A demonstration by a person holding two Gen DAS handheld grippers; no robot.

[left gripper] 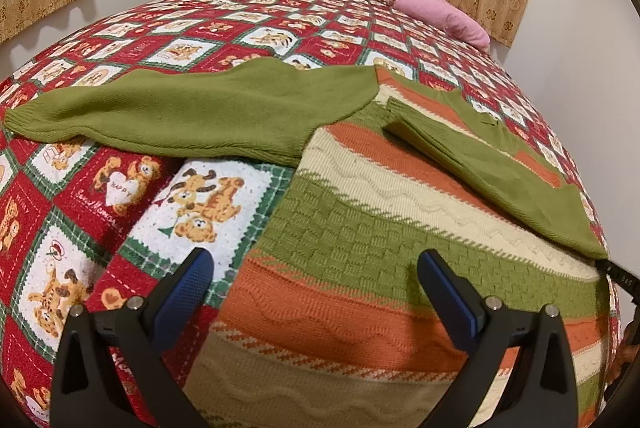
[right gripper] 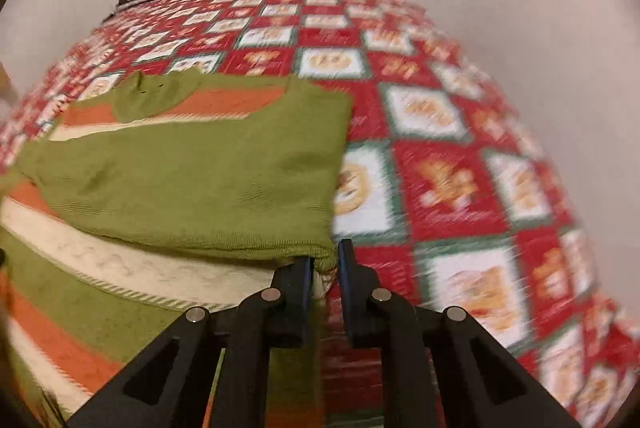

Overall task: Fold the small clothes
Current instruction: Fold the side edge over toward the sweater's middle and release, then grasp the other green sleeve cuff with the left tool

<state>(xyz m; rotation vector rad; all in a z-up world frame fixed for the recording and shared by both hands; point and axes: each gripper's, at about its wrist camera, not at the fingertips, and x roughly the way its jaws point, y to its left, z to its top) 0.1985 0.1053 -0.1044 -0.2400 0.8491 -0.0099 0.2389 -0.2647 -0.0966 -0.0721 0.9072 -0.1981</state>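
The striped sweater (left gripper: 360,228) lies on the bed (left gripper: 100,228), the left gripper (left gripper: 314,292) wide and empty, the right gripper (right gripper: 323,268) narrowly pinching its folded sleeve (right gripper: 200,179), which could slip and unfold.

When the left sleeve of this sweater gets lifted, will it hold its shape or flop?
Probably flop: the left sleeve is soft knit that sags over the blanket. Likely grippy rather than slippery, given its ribbed texture. The right sleeve, already folded over the sweater, bunches at the right hand-held gripper.
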